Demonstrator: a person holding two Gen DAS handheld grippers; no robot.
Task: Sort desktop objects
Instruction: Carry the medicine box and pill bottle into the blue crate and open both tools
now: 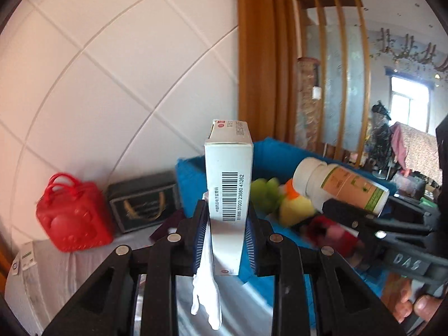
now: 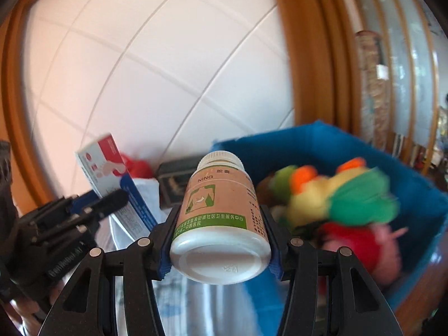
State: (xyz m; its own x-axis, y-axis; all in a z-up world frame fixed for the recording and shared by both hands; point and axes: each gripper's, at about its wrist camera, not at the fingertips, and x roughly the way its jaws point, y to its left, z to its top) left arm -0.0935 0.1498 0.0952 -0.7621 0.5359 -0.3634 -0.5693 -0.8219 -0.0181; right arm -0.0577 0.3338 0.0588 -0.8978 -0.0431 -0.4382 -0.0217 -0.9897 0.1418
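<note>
I read "81886 37003 23680 41262" beside the barcode on the white box [image 1: 228, 184]. The pill bottle [image 2: 221, 218] label says "NING". The right hand-held gripper [image 1: 364, 218] is marked "DAS".

White tiled wall [image 1: 112, 70] (diagonal seams) beside wooden frame [image 1: 257, 56].

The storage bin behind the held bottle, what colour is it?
Blue. The storage bin shows best in the right wrist view, with plush toys inside.

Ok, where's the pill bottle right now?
The pill bottle is clamped in the right gripper, held up beside the blue bin of plush toys.
</note>
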